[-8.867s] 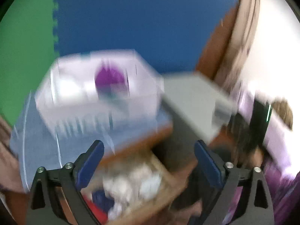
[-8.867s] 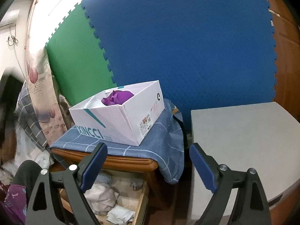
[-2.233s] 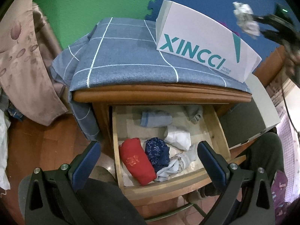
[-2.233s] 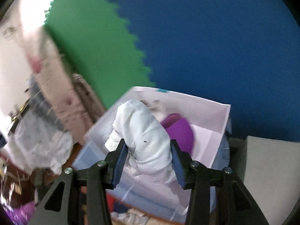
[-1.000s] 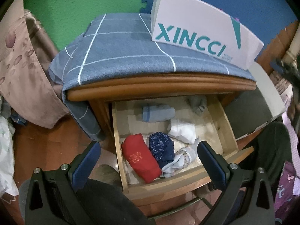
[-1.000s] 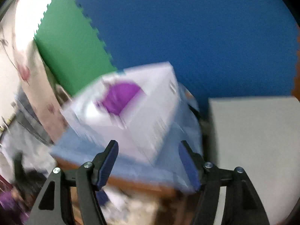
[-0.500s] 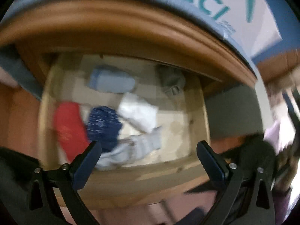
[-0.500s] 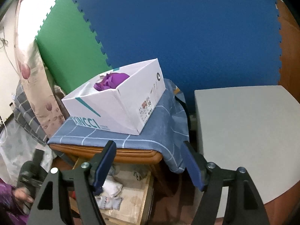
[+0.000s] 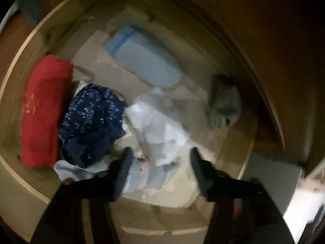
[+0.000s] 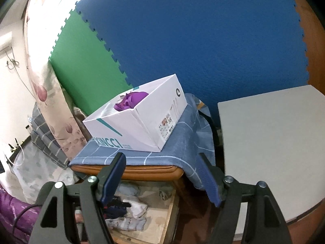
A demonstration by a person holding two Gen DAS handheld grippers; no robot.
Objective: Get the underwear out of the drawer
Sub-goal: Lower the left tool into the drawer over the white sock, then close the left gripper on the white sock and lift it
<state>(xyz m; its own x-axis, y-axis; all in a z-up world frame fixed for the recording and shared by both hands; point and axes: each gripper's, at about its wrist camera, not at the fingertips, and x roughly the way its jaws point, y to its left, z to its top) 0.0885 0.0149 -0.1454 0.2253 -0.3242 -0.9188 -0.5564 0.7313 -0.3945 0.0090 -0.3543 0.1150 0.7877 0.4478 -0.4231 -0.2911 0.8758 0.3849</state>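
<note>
The left wrist view looks down into the open wooden drawer (image 9: 14, 75). In it lie a white underwear piece (image 9: 158, 126), a navy patterned one (image 9: 91, 118), a red one (image 9: 42, 109), a folded light-blue one (image 9: 142, 59), a grey one (image 9: 223, 105) and a pale blue one (image 9: 146, 177). My left gripper (image 9: 160, 166) is low in the drawer, its jaws closing. The white piece's lower end lies between them, and the pads stand off it. My right gripper (image 10: 162, 174) hangs open and empty in front of the nightstand, above the drawer (image 10: 162, 223).
A white shoe box (image 10: 142, 126) with a purple garment (image 10: 132, 99) inside sits on the blue checked cloth (image 10: 182, 138) over the nightstand. A grey table top (image 10: 274, 142) stands to the right. Green and blue foam mats cover the wall behind.
My left gripper has dropped from above the nightstand down into the drawer, rolled, and narrowed its jaws around the white piece. The right gripper swung a little and steadied, staying open.
</note>
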